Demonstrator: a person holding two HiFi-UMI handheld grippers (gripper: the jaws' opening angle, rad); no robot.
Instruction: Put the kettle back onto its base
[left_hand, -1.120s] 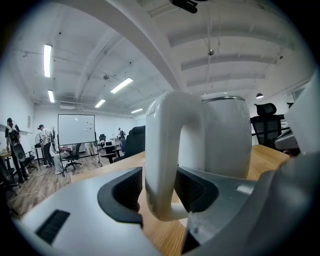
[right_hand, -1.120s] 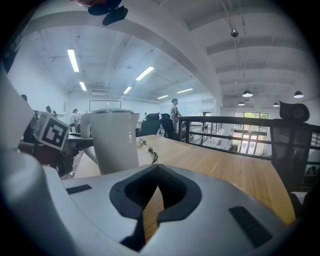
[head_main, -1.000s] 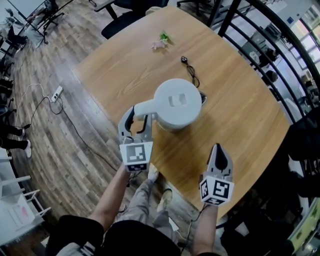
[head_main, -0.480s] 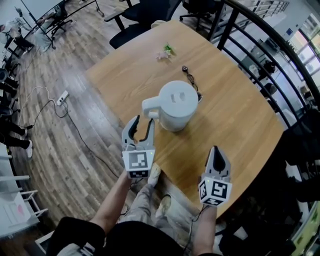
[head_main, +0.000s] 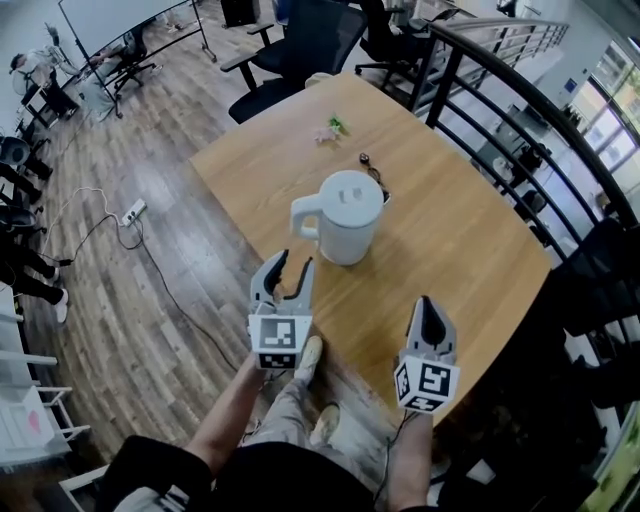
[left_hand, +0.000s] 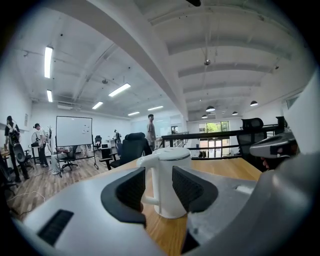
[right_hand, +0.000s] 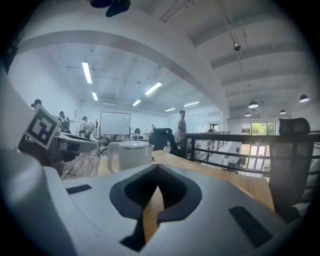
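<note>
Kettle (head_main: 345, 218) is sitting upright mid-surface (head_main: 470, 230), base hidden underneath (seating unverifiable). Left tool (head_main: 292, 265) is hanging open near the handle, right tool (head_main: 427, 306) closed, empty. Risk: open jaws clipping the handle, knocking the kettle askew.

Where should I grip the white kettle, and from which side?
Grip the handle, probably with the left gripper. It loops out from the kettle toward that gripper and stands upright, so come from the near left, open jaws straddling it.
</note>
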